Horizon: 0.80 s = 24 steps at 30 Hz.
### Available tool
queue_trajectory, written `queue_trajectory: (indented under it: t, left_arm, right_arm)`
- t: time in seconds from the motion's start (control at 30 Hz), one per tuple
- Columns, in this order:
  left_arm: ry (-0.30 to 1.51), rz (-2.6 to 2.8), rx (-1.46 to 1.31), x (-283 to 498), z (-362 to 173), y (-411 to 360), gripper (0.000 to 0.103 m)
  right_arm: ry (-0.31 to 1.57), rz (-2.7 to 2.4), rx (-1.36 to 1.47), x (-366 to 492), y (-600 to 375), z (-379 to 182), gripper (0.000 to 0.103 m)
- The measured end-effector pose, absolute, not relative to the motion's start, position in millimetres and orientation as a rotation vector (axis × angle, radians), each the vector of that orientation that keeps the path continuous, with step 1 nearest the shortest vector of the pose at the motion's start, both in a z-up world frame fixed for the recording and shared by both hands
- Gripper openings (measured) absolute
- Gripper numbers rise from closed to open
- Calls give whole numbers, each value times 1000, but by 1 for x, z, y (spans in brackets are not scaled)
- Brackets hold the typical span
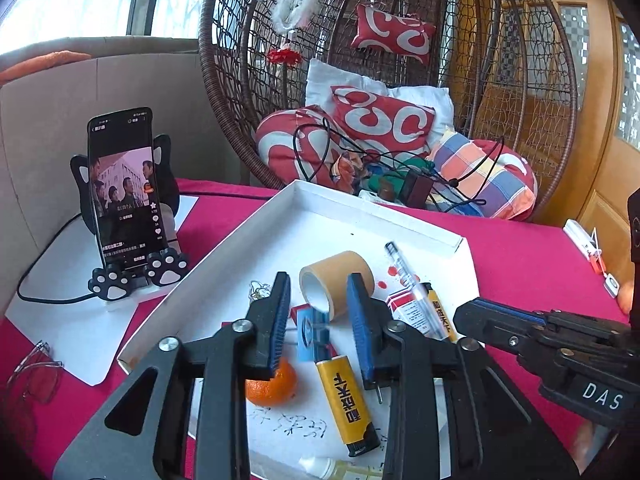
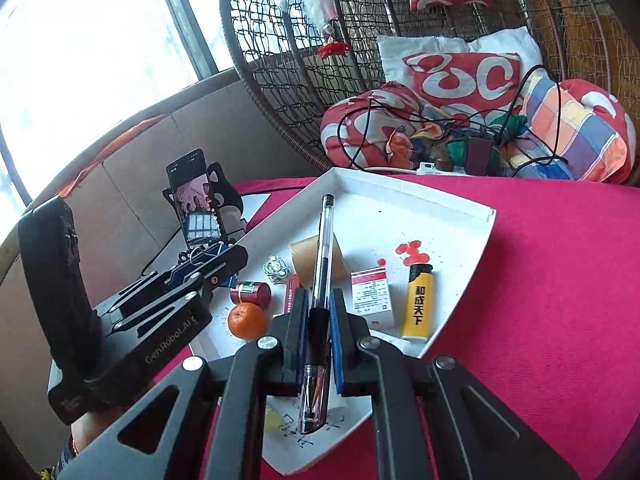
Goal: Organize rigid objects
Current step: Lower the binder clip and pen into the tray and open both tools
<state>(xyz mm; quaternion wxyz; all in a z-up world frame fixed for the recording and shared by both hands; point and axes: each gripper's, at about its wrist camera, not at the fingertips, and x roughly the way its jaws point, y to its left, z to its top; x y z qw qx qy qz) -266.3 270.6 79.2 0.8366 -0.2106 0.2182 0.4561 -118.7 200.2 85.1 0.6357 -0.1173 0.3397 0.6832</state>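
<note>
Clamped between the pads of the right gripper [image 2: 320, 332], at the bottom centre of the right wrist view, a pen [image 2: 320, 280] is seen, its capped tip pointing up the frame over the white tray [image 2: 472, 240]; the jaws are drawn together on its barrel. In the left wrist view the left gripper [image 1: 320, 320] is held low over the tray with its jaws apart; a small blue object [image 1: 313, 332] is seen between the pads, but whether it is touched cannot be told. An orange [image 1: 276, 386] is found at lower centre, partly hidden by the left finger; a yellow lighter [image 1: 344, 404] lies just right of it; a tape roll [image 1: 336, 280] stands beyond the fingertips. A second lighter [image 2: 418, 300] and a red-and-white box [image 2: 372, 294] lie at the right of the tray in the right wrist view. The tray rests on the red-covered table [image 2: 540, 300]; a phone [image 1: 124, 188] is propped at left.
</note>
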Motion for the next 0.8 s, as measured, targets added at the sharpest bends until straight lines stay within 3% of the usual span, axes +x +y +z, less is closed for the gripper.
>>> queue_trajectory:
  t: [0.03, 0.07, 0.13, 0.2, 0.23, 0.37, 0.67, 0.8]
  left_arm:
    - [463, 975, -450, -268, 78, 271, 71]
    - [456, 984, -452, -270, 77, 271, 88]
    - [435, 1000, -450, -274, 76, 268, 89]
    - [420, 1014, -461, -278, 77, 267, 102]
    - [411, 1023, -460, -279, 78, 265, 103]
    - [402, 1016, -460, -276, 79, 252, 103]
    - [335, 966, -353, -266, 108, 203, 103]
    - [343, 941, -299, -262, 126, 176, 103]
  right_arm:
    - [773, 1551, -275, -121, 203, 82, 9]
    - [764, 1528, -275, -121, 203, 79, 11]
    - [759, 1502, -254, -117, 199, 76, 34]
    - [741, 1459, -237, -110, 189, 74, 91]
    - [724, 1437, -225, -105, 183, 74, 95]
    - [681, 1395, -171, -90, 154, 76, 103]
    - [304, 1226, -12, -90, 63, 126, 103]
    - [283, 1128, -7, -93, 45, 141, 103]
